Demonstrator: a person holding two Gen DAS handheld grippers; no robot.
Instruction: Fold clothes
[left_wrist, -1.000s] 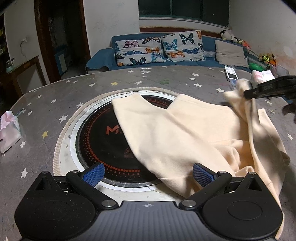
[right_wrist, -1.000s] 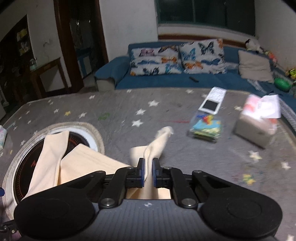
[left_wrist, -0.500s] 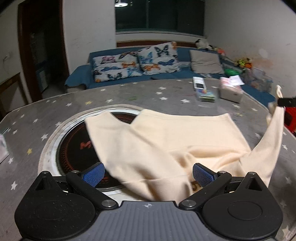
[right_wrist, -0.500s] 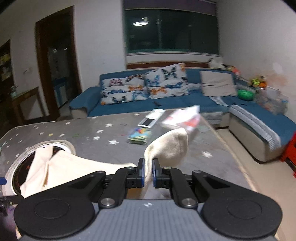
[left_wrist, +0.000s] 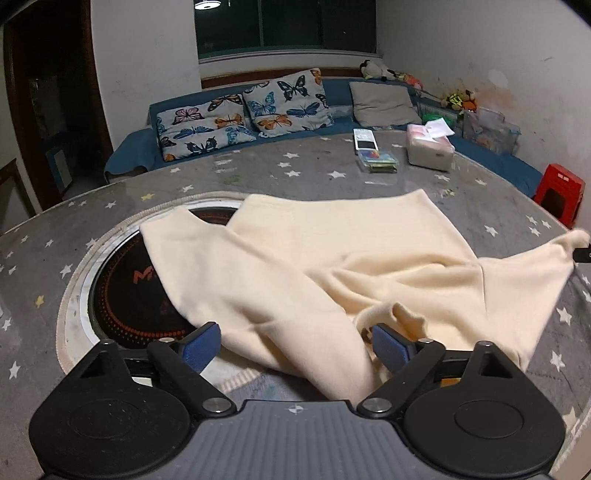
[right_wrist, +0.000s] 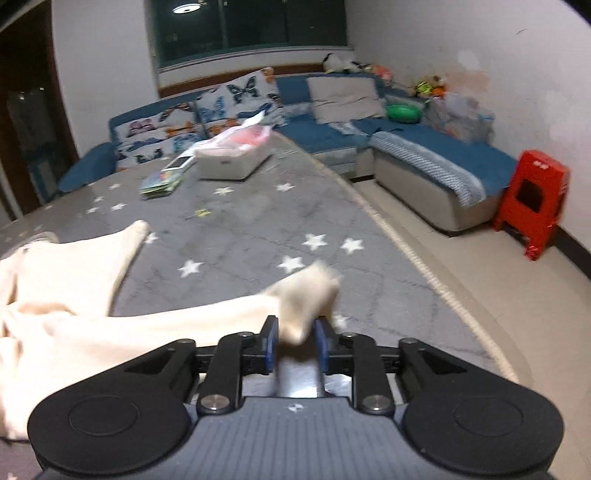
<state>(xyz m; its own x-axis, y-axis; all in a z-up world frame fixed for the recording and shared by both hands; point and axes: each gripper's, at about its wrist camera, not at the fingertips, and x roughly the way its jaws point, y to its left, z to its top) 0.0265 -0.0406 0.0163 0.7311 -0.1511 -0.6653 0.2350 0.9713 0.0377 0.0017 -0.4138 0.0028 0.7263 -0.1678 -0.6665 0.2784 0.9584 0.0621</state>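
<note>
A cream garment (left_wrist: 332, 266) lies spread on the grey star-patterned table, partly over a round black hob (left_wrist: 125, 291). My left gripper (left_wrist: 295, 343) is open, its blue pads on either side of the garment's near folded edge. My right gripper (right_wrist: 295, 347) has its jaws partly apart, with a cream corner of the garment (right_wrist: 306, 291) lying loosely between them; the cloth stretches away to the left. That pulled corner shows at the far right of the left wrist view (left_wrist: 569, 243).
A tissue box (left_wrist: 430, 149), a phone (left_wrist: 364, 140) and a small colourful packet (left_wrist: 378, 160) sit at the far side of the table. The table edge (right_wrist: 424, 266) runs close on the right, with a red stool (right_wrist: 532, 206) and blue sofa (right_wrist: 424, 162) beyond.
The right gripper carried the garment corner out to the right and down toward the table, and its jaws have come apart. The left gripper stayed open at the near edge.
</note>
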